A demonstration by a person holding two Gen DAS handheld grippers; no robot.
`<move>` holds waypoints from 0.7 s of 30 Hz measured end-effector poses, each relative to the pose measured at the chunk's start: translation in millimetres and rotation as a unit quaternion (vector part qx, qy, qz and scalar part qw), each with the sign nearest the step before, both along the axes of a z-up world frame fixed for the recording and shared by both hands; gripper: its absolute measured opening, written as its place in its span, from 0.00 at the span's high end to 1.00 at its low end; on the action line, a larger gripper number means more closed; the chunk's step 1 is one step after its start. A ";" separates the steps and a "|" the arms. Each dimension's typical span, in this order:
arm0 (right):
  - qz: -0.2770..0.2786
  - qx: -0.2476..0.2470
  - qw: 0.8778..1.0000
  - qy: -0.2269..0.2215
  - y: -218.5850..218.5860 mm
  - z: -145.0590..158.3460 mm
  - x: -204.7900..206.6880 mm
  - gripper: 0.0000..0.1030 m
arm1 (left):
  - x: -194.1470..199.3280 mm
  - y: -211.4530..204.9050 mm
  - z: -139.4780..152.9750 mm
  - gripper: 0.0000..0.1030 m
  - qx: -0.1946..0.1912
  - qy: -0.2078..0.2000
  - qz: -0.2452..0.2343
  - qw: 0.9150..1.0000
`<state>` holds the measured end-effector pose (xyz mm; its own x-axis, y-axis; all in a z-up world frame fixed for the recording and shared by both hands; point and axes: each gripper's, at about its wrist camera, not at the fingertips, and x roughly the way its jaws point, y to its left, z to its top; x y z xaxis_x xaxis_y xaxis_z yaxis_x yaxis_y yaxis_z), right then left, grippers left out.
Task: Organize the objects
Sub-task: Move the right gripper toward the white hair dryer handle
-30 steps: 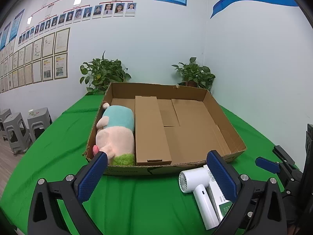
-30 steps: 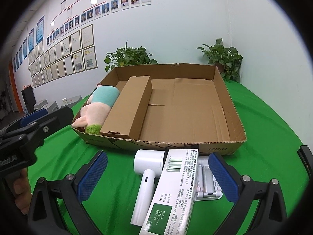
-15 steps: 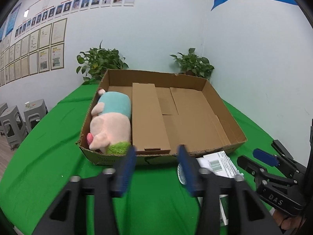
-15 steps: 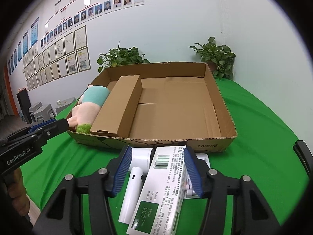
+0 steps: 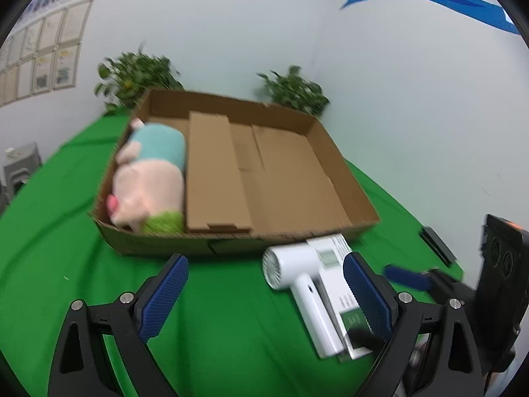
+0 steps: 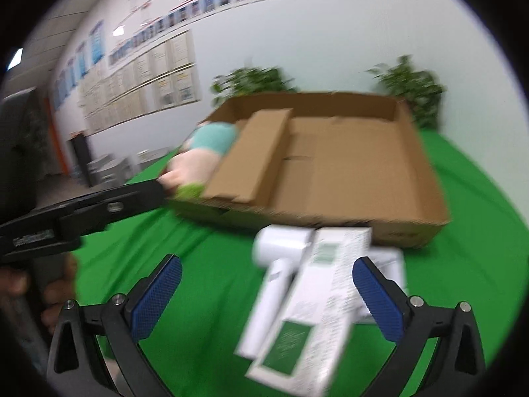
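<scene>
Both claws, left point(image 5: 264, 292) and right point(image 6: 266, 292), spread apart and empty above the green counter point(image 5: 205, 324), face the white hair dryer point(image 5: 299, 284) and long white carton point(image 6: 310, 307) lying just outside the cardboard tray's point(image 5: 231, 244) near wall (plush pig point(image 5: 150, 178) already inside), presumably awaiting pickup.

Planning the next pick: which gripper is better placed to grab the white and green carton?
Right, probably. The right gripper is open, with the carton between its fingers. The left gripper is open too, but the carton sits off by its right finger.
</scene>
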<state>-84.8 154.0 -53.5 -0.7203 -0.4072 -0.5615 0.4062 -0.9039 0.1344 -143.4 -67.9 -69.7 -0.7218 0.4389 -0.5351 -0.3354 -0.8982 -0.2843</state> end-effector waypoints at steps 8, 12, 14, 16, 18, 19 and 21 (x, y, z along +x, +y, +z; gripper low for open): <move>0.017 0.012 0.996 -0.087 -29.0 -35.6 -14.1 0.10 | -10.2 -1.0 -26.4 0.07 0.066 -0.068 -0.057 0.994; -0.017 0.042 0.994 -0.098 -30.4 -45.2 -25.6 0.26 | -12.0 -2.6 -34.3 0.08 0.081 -0.083 -0.068 0.991; -0.022 0.070 0.993 -0.094 -38.8 -45.3 -27.1 0.30 | -13.1 -3.7 -37.6 0.08 0.088 -0.090 -0.069 0.990; -0.026 0.097 0.991 -0.087 -45.0 -45.9 -26.8 0.37 | -13.6 -5.2 -40.5 0.08 0.092 -0.096 -0.070 0.989; -0.031 0.114 0.990 -0.081 -47.3 -47.1 -28.8 0.46 | -11.8 -6.2 -41.3 0.08 0.092 -0.097 -0.071 0.988; -0.035 0.125 0.989 -0.077 -49.5 -47.2 -28.4 0.50 | -11.9 -6.9 -42.8 0.08 0.091 -0.099 -0.072 0.988; -0.037 0.136 0.987 -0.072 -47.5 -49.1 -26.4 0.64 | -11.7 -7.7 -45.8 0.09 0.089 -0.105 -0.073 0.988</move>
<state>-111.1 106.5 -102.6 -0.6465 -0.1768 -0.7421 0.3324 -0.9409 -0.0654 -155.2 -75.6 -115.4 -0.5259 0.6307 -0.5706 -0.3739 -0.7741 -0.5109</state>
